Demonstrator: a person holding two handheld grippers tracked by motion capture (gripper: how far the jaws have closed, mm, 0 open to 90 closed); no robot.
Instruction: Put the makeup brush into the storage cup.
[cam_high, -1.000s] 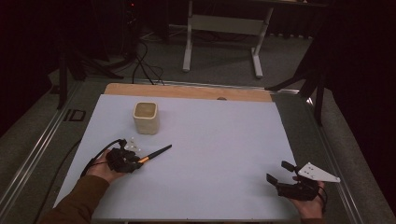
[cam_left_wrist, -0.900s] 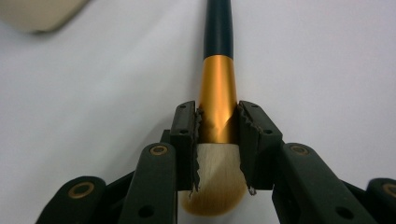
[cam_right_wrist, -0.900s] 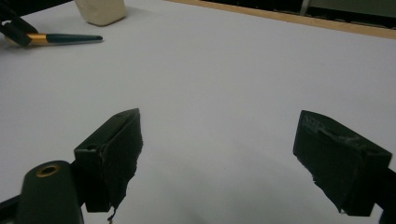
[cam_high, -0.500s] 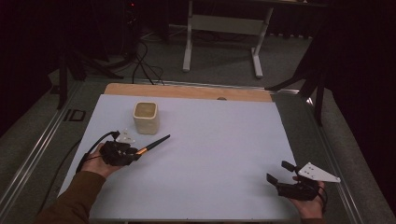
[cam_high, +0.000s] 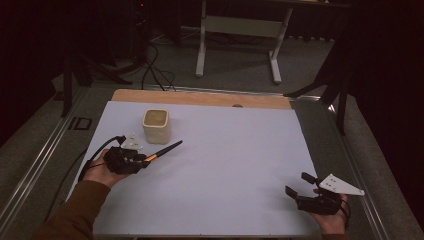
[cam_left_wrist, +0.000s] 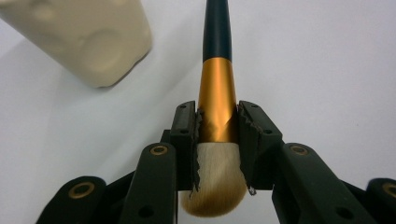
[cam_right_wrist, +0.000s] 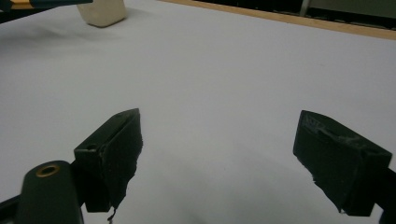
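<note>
While your left gripper (cam_left_wrist: 217, 126) clamps brush (cam_left_wrist: 216, 93) near cup (cam_high: 156, 125), your right gripper (cam_right_wrist: 219, 154) sits apart, holding nothing.

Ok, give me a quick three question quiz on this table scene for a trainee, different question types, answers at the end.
1. True or false: the left gripper is shut on the gold band of the makeup brush.
2. Which way does the brush's dark handle point in the high view? A) toward the person B) away from the person, up and right C) straight down into the cup
3. Fill in: the right gripper has its jaws ____ with nothing between them.

Key
1. True; the bristles sit behind the pads.
2. B; it passes beside the cream cup.
3. Open, above the white table.
</note>
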